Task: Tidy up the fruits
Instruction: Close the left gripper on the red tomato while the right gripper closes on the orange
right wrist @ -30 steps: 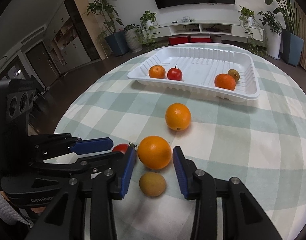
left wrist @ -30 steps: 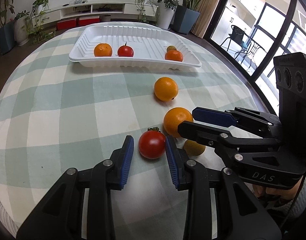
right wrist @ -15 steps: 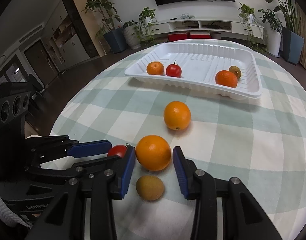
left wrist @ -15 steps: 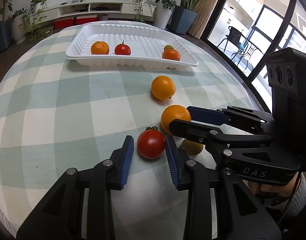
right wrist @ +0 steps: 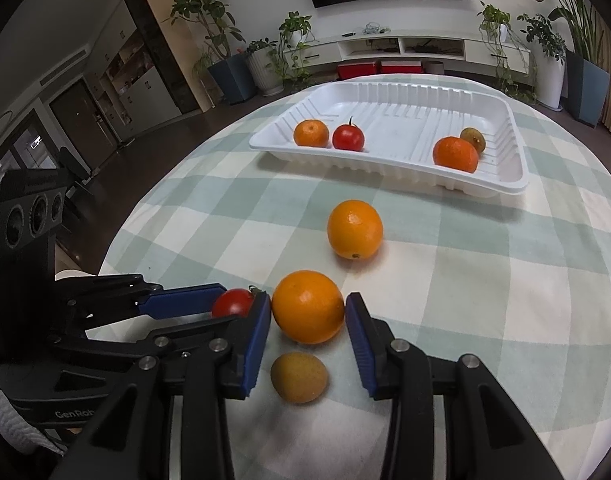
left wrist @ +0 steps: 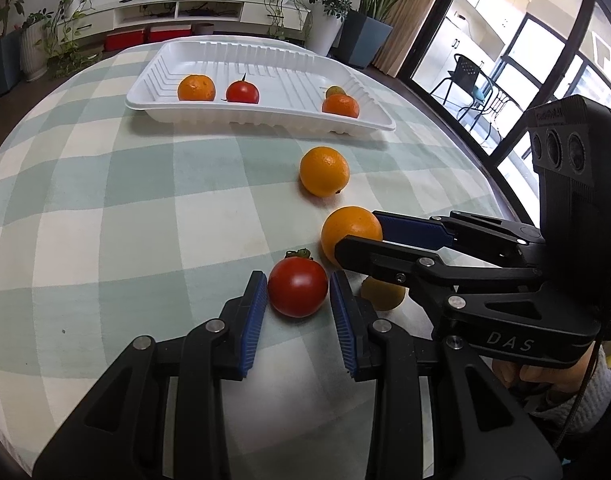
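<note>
The left gripper (left wrist: pixel 298 300) clamps a tomato (left wrist: pixel 297 287) on the checked tablecloth (left wrist: pixel 105 220). At its two o'clock, the right gripper (right wrist: pixel 308 312) squeezes an orange (right wrist: pixel 307 306). At twelve o'clock sits the white tray (left wrist: pixel 265 114).

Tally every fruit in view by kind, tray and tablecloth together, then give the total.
Oranges: 4, at and
Tomatoes: 2, at and
Small brownish-yellow fruits: 2, at and
Total: 8
</note>
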`<action>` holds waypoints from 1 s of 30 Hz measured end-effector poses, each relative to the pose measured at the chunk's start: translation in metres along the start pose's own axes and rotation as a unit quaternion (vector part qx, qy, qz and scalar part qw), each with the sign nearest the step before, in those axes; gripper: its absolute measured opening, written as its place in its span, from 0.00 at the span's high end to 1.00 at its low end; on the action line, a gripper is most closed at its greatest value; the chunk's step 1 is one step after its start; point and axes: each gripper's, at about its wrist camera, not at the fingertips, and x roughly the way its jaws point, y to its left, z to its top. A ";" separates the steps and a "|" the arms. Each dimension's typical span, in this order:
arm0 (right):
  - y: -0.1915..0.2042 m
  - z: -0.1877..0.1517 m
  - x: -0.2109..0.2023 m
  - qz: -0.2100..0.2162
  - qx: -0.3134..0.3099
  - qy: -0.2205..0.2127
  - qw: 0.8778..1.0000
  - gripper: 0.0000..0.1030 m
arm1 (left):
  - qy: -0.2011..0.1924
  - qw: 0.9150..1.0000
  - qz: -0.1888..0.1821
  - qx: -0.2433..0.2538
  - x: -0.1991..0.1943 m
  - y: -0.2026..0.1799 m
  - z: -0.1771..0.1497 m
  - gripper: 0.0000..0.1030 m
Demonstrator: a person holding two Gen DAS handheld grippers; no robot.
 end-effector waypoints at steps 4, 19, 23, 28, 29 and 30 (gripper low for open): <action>0.000 0.000 0.000 0.001 0.001 0.000 1.000 0.58 | 0.002 1.000 -0.003 -0.005 0.002 0.002 0.000 0.70; -0.007 -0.001 0.000 0.019 0.025 0.000 1.000 0.59 | 0.003 1.000 -0.002 -0.004 0.008 0.003 -0.001 0.71; -0.008 -0.001 -0.001 0.023 0.027 -0.001 0.999 0.60 | 0.002 1.000 -0.003 -0.006 0.008 0.004 -0.001 0.71; -0.008 -0.001 -0.004 0.028 0.027 -0.004 0.999 0.61 | 0.000 1.000 -0.003 -0.010 0.006 0.005 0.000 0.71; -0.008 -0.001 -0.005 0.029 0.028 -0.004 0.999 0.61 | -0.001 1.000 -0.003 -0.010 0.006 0.005 0.000 0.71; -0.008 -0.001 -0.005 0.030 0.028 -0.005 0.999 0.61 | -0.001 1.000 -0.002 -0.010 0.005 0.006 0.000 0.71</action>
